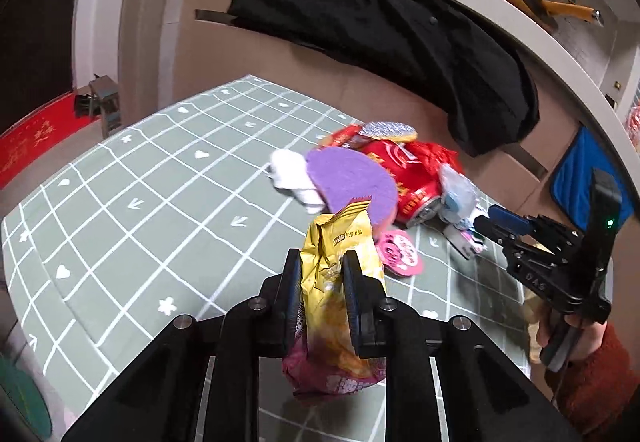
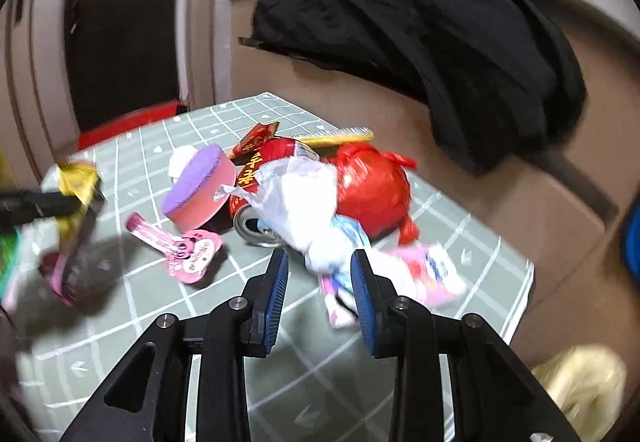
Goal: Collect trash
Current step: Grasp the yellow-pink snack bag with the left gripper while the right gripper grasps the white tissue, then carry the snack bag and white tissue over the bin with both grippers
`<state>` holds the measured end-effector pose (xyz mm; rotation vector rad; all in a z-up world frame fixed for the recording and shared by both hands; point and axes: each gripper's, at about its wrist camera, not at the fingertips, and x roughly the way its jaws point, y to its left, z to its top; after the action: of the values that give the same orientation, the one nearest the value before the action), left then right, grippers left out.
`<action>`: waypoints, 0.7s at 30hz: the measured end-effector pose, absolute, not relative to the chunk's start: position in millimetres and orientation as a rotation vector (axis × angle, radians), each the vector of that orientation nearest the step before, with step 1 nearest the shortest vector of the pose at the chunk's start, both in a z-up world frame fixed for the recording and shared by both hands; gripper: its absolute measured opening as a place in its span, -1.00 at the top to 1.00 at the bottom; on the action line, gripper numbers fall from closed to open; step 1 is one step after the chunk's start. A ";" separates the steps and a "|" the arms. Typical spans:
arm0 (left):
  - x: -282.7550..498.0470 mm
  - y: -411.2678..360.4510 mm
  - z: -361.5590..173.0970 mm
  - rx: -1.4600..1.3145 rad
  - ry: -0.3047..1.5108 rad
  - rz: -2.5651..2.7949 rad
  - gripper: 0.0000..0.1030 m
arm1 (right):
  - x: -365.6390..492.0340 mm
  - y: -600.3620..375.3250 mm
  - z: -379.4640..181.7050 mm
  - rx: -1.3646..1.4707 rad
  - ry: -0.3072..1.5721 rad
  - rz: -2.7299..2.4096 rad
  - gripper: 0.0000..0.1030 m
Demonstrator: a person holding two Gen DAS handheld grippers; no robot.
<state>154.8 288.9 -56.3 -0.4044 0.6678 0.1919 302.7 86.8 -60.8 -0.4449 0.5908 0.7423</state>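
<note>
My left gripper [image 1: 320, 262] is shut on a yellow and pink snack wrapper [image 1: 340, 306] and holds it above the green checked table [image 1: 160, 201]. The wrapper [image 2: 78, 181] also shows blurred at the left of the right wrist view. My right gripper [image 2: 320, 262] is open, its fingers on either side of a white and blue crumpled wrapper [image 2: 320, 242] at the near edge of a trash pile. The pile holds a red can [image 1: 412, 181], a purple-topped pink sponge [image 2: 200, 185], a red plastic bag [image 2: 372, 185] and a pink lid [image 2: 192, 254]. The right gripper [image 1: 492, 222] also shows in the left wrist view.
A black coat [image 1: 392, 33] hangs over a white rail behind the table. A pink and white packet [image 2: 432, 274] lies by the table's right edge. A white tissue [image 1: 292, 173] lies left of the sponge. A blue item [image 1: 580, 169] hangs at the right.
</note>
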 end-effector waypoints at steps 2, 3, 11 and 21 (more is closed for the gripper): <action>156.1 290.8 -57.4 -0.405 0.670 0.195 0.59 | 307.3 96.1 -65.5 -0.490 0.564 0.739 0.42; 157.1 291.3 -58.0 -0.407 0.673 0.194 0.59 | 310.6 97.7 -67.0 -0.495 0.550 0.738 0.40; 165.5 282.1 -54.9 -0.351 0.655 0.194 0.59 | 342.1 108.7 -91.7 -0.525 0.637 0.702 0.19; 164.5 265.0 -43.8 -0.323 0.633 0.162 0.59 | 324.3 84.0 -56.3 -0.323 0.666 0.732 0.40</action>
<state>164.5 265.0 -43.8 -0.3233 0.6329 0.1621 324.3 84.0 -56.3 -0.3230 0.6661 0.7317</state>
